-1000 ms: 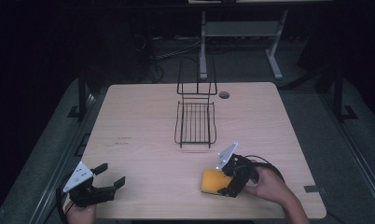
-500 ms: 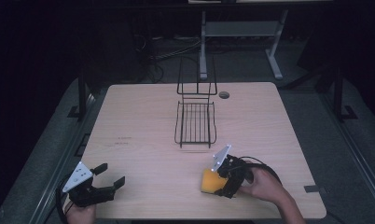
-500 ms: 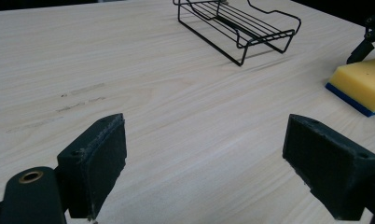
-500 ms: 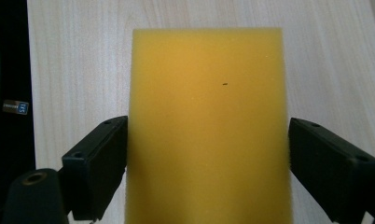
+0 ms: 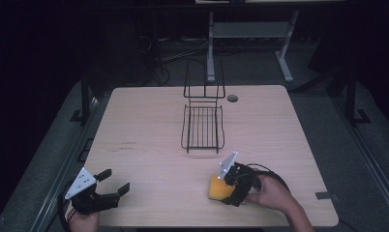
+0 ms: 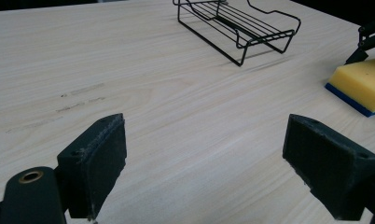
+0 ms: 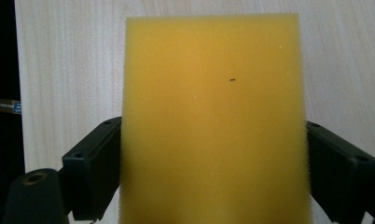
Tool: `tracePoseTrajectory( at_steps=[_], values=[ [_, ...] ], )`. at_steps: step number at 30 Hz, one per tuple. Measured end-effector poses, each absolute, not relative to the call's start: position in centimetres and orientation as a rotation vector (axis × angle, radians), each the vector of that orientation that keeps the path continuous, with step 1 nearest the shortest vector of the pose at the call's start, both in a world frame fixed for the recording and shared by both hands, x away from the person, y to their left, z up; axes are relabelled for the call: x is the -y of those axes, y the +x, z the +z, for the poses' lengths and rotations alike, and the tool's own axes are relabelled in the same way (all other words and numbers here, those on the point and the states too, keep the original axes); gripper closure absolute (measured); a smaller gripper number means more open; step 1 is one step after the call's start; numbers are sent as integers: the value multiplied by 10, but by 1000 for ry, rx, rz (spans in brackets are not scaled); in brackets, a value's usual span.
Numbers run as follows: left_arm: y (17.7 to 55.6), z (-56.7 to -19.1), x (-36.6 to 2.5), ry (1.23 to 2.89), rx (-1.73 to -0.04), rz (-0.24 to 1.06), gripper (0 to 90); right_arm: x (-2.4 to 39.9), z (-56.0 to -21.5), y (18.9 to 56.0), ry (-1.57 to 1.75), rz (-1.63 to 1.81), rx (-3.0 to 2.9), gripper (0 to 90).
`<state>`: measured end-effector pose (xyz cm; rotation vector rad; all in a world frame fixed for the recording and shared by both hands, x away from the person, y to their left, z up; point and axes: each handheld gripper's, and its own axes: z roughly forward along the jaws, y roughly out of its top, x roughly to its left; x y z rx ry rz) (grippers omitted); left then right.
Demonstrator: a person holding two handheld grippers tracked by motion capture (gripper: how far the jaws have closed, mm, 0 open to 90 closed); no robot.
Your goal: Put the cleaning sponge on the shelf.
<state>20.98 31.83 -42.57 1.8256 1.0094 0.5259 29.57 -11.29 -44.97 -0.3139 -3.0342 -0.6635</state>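
Note:
A yellow sponge (image 5: pixel 216 187) with a blue underside lies flat on the wooden table (image 5: pixel 144 121) near the front edge, right of centre. My right gripper (image 5: pixel 225 189) reaches over it from the right. In the right gripper view the sponge (image 7: pixel 213 116) fills the gap of the right gripper (image 7: pixel 213 154), whose jaws stand wide along its two sides without squeezing it. My left gripper (image 5: pixel 115 180) rests at the front left corner, open, with bare table between its fingers. The left gripper view shows the left gripper (image 6: pixel 204 154) and the sponge (image 6: pixel 360 84) off to the right.
A black wire rack (image 5: pixel 202 126) with an upright back stands at the table's middle, toward the far side; it also appears as the rack (image 6: pixel 241 23) in the left gripper view. A small round grommet (image 5: pixel 232 98) sits behind it. A desk frame (image 5: pixel 250 34) stands beyond the table.
My right gripper has slid left over the sponge, so its jaws now flank it. The sponge and my left gripper have stayed in place.

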Motion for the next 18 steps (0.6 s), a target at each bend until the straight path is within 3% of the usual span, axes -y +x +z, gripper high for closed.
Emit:
tracePoseTrajectory(
  at_steps=[18],
  values=[
    [209, -425, -319, 1822, -1010, 526, 128, 113, -450, 294, -298, -657, 3041, 208]
  ],
)
